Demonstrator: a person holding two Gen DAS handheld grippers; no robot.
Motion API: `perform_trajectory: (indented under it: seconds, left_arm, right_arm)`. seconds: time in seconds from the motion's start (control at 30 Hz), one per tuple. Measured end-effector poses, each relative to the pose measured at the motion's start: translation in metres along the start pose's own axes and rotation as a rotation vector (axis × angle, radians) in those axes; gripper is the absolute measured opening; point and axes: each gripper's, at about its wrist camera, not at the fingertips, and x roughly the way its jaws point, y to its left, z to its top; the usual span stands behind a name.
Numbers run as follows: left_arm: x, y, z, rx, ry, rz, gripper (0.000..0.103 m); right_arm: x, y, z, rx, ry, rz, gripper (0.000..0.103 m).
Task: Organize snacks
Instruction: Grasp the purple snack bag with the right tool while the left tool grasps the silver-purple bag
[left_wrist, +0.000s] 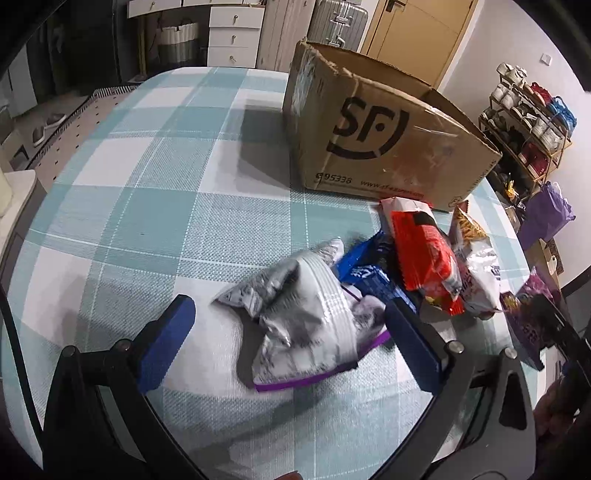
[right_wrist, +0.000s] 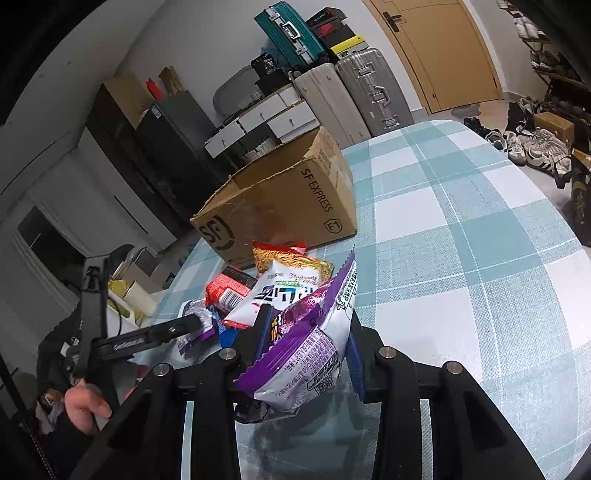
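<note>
In the left wrist view my left gripper (left_wrist: 291, 314) is open, its blue pads either side of a crumpled silver and purple snack bag (left_wrist: 306, 317) lying on the table. Beside it lie a blue packet (left_wrist: 369, 273), a red packet (left_wrist: 424, 251) and a white noodle-snack bag (left_wrist: 476, 266). An open SF cardboard box (left_wrist: 388, 136) stands behind them. In the right wrist view my right gripper (right_wrist: 308, 343) is shut on a purple and white snack bag (right_wrist: 310, 343), held above the table. The box (right_wrist: 280, 206) and the snack pile (right_wrist: 273, 284) lie ahead.
The table has a teal and white checked cloth (left_wrist: 166, 192). A shoe rack (left_wrist: 524, 122) stands to the right, with a purple bag (left_wrist: 546, 214) below it. Suitcases (right_wrist: 354, 92) and a wooden door (right_wrist: 436, 48) are behind the table. Shoes (right_wrist: 532, 144) lie on the floor.
</note>
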Motion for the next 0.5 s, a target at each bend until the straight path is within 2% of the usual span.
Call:
perform_trajectory:
  seconds: [0.3,0.37,0.4,0.43,0.5]
  left_arm:
    - [0.017,0.008,0.005,-0.026,0.014,-0.05,0.1]
    - [0.015,0.011,0.006,-0.034,0.003,-0.056,0.095]
    - [0.015,0.011,0.007,-0.032,0.004,-0.065,0.089]
    - [0.015,0.012,0.007,-0.03,0.004,-0.065,0.078]
    - [0.014,0.012,0.008,-0.021,0.004,-0.066,0.072]
  right_arm:
    - [-0.002,0.005,-0.002,-0.01,0.002,0.017,0.036]
    - [-0.002,0.004,-0.002,-0.008,0.003,0.019,0.036]
    - [-0.002,0.004,-0.002,-0.005,0.005,0.02,0.036]
    - [-0.002,0.004,-0.002,-0.003,0.005,0.02,0.036]
    - [-0.003,0.003,-0.003,0.002,0.004,0.019,0.036]
